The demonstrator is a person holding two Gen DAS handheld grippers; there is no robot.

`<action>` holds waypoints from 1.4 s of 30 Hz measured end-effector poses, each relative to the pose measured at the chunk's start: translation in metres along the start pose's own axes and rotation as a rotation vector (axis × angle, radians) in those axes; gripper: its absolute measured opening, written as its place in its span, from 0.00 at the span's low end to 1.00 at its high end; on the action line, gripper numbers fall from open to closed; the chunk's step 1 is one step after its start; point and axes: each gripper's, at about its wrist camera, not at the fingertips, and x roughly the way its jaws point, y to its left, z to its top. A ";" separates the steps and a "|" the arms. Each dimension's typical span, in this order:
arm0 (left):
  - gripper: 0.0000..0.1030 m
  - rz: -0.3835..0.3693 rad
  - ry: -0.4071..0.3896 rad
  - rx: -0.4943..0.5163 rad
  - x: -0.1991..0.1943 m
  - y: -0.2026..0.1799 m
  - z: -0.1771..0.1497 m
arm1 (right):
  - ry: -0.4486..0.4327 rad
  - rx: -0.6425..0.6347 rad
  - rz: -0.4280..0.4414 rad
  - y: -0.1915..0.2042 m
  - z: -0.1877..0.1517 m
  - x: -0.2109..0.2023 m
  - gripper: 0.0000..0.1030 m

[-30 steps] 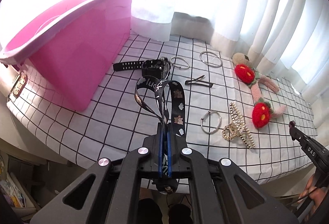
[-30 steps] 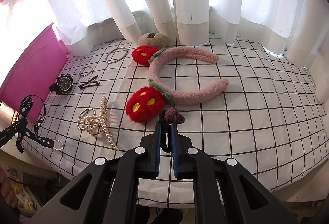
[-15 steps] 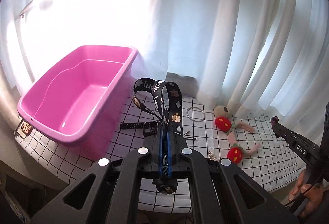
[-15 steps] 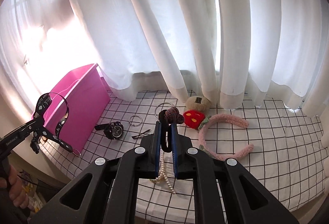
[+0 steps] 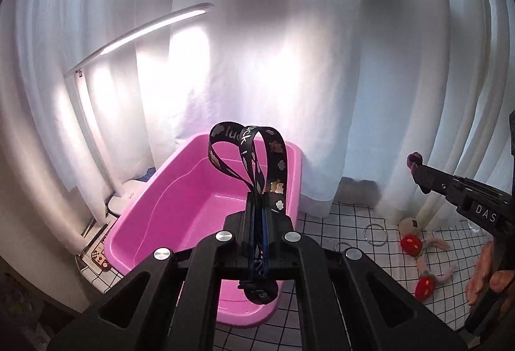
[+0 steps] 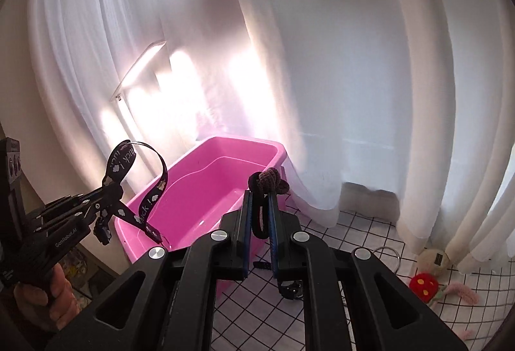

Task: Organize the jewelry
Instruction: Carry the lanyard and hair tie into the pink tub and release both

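My left gripper [image 5: 258, 201] is shut on a black printed strap [image 5: 248, 154] whose loops stand up in front of the open pink tub [image 5: 180, 199]. From the right wrist view the same strap [image 6: 141, 187] hangs from the left gripper [image 6: 111, 190] over the tub's near left rim. My right gripper [image 6: 260, 195] is shut on a dark hair tie with a brown knotted ball [image 6: 268, 180], held above the pink tub [image 6: 206, 183]. It enters the left wrist view at the right edge as a black right gripper [image 5: 418, 170].
A grid-patterned white cloth [image 5: 354, 222] covers the table right of the tub. On it lie metal rings [image 5: 375, 233] and a pink headband with red plush strawberries [image 5: 418, 254]. White curtains hang behind. A white desk lamp [image 5: 135, 35] arches over the tub's left side.
Both grippers rose from the table and swung left toward the pink tub, each still holding its item. The tub's inside is now in view and the jewelry lies low at the right.
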 end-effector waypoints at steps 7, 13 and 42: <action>0.04 0.071 0.091 -0.049 0.049 0.052 -0.010 | 0.127 -0.062 0.103 0.048 0.027 0.088 0.09; 0.04 0.084 0.188 -0.092 0.095 0.084 -0.020 | 0.258 -0.076 0.138 0.072 0.032 0.165 0.09; 0.72 0.152 0.377 -0.189 0.155 0.123 -0.041 | 0.481 -0.103 -0.028 0.081 0.031 0.271 0.53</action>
